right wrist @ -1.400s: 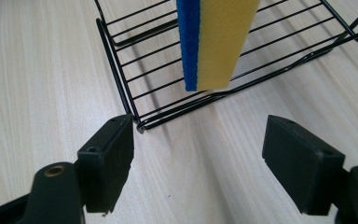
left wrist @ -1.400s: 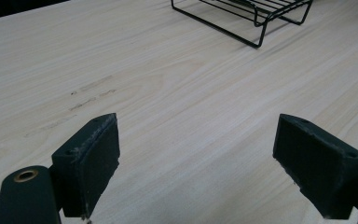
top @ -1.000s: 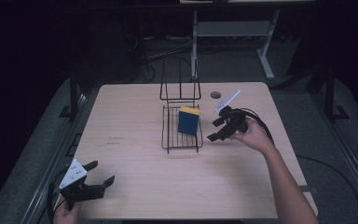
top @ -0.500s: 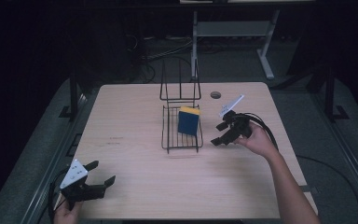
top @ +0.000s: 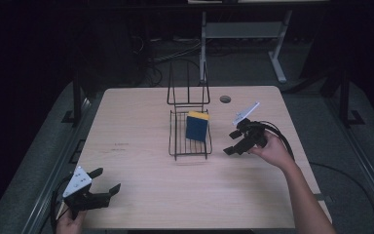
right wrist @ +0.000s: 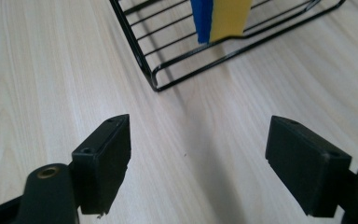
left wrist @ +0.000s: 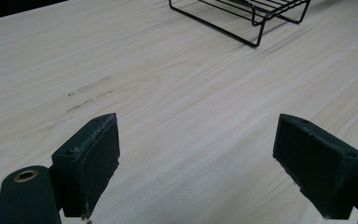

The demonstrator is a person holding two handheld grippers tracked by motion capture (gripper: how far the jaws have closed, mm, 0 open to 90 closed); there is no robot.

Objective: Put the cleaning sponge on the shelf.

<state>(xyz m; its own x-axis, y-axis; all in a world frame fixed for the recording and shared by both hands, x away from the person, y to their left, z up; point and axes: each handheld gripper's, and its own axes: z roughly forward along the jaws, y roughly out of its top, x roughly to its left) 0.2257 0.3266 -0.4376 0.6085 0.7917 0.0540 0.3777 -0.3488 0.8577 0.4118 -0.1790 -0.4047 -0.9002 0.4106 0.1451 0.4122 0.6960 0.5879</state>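
While the right gripper (top: 234, 142) hovered just right of the wire rack (top: 190, 142), its jaws stood wide apart w/ nothing between them, only bare desk (top: 136, 126) under them. Sponge (top: 196, 126), blue w/ a yellow side, stood on edge inside the rack, leaning near its right side; in the right gripper view the sponge (right wrist: 221, 18) sat beyond the rack's near corner, apart from the jaws. Rack sat approx. mid-desk, its tall wire back at the far end. Left gripper (top: 103, 189) was at the near left corner of the desk, well apart from the rack, jaws also spread open, holding nothing. Small round hole (top: 225, 99) near far edge.
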